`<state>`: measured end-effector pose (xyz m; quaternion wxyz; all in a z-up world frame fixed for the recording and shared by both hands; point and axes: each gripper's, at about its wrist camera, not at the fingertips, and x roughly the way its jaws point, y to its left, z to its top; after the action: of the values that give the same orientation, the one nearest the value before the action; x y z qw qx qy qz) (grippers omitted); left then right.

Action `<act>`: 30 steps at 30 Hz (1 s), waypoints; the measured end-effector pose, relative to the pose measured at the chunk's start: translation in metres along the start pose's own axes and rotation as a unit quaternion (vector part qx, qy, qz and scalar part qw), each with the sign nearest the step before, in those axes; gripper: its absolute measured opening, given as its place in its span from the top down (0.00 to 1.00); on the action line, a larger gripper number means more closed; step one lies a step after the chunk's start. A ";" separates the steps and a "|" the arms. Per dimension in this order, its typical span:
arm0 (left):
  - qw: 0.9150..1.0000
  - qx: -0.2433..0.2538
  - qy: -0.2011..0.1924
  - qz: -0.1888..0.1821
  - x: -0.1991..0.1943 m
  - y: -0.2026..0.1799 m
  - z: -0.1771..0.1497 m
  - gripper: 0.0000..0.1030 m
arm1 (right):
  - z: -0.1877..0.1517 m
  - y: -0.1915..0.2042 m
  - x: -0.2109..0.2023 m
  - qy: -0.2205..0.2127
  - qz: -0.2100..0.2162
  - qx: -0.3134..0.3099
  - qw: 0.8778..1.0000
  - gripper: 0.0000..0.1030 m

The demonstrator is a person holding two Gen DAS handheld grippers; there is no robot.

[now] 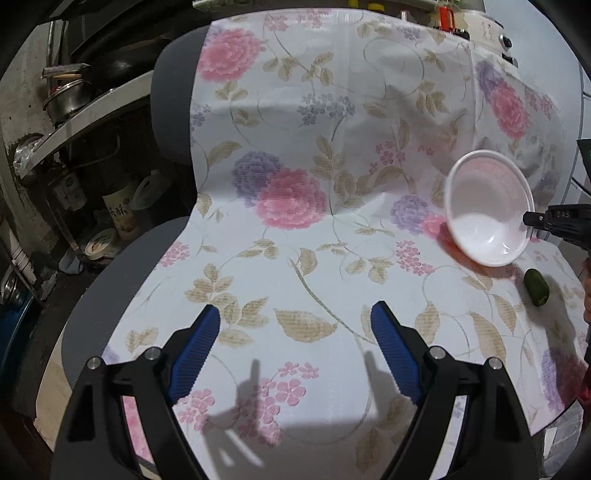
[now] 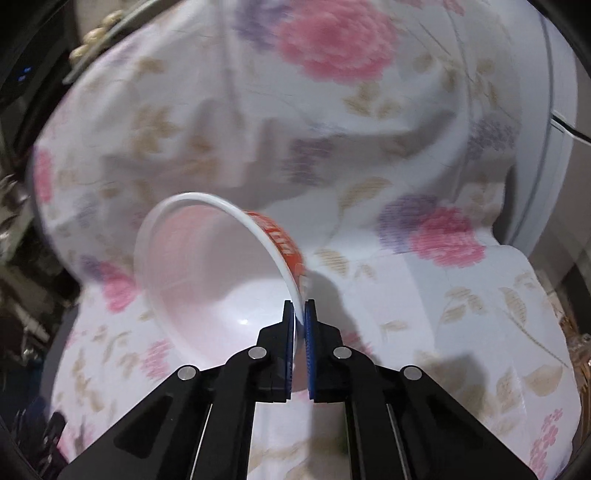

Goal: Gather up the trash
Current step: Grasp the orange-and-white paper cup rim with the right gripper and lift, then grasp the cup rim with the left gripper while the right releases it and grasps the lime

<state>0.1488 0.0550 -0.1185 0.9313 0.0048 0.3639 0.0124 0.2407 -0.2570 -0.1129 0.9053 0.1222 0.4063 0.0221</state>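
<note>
A white disposable bowl (image 2: 207, 280) with a red printed outside is held tilted above the floral tablecloth (image 2: 424, 295). My right gripper (image 2: 300, 308) is shut on the bowl's rim, one finger inside and one outside. The bowl looks empty. In the left wrist view the same bowl (image 1: 487, 210) hangs at the right, with the right gripper (image 1: 528, 219) at its rim. My left gripper (image 1: 295, 314) is open and empty, low over the near part of the tablecloth (image 1: 295, 147). A small green piece (image 1: 536, 287), like a cucumber end, lies on the cloth below the bowl.
The cloth drapes over a round table with a grey edge (image 1: 110, 277). To the left stand pots, jars and cans on dark shelves (image 1: 92, 184). Bottles and an appliance (image 1: 491, 33) stand at the far edge.
</note>
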 end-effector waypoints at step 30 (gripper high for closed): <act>0.999 0.003 -0.032 -0.020 -0.041 -0.012 0.004 0.21 | -0.038 -0.008 -0.067 -0.015 -0.067 -0.099 0.993 0.56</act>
<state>0.1214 0.0416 -0.0877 0.9425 0.0008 0.3341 -0.0076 0.1676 -0.2663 -0.0900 0.9184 0.0049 0.3956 -0.0001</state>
